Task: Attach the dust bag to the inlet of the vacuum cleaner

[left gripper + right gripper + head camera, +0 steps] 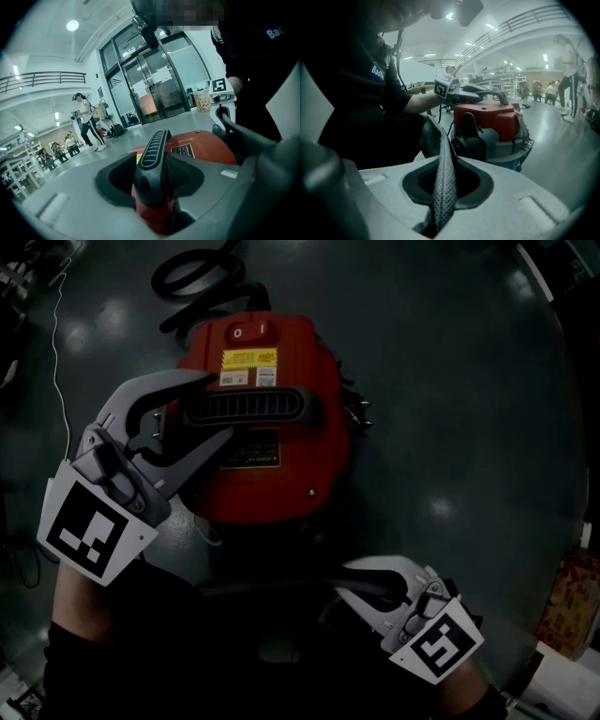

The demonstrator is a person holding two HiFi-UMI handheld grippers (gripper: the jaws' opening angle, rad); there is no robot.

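One red vacuum cleaner point(281, 371) on the floor point(450, 381), two claws working: left claw point(220, 407) clamps its single black carry handle point(258, 409). Right claw point(342, 577), nearly closed, pinches the one grey mesh dust bag point(443, 178) just beside the vacuum's near side.

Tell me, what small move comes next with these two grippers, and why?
Probably move the right gripper forward, carrying the bag it pinches to the black inlet on the vacuum. The left gripper clamps the handle, steadying it, and the bag is not yet at the inlet.
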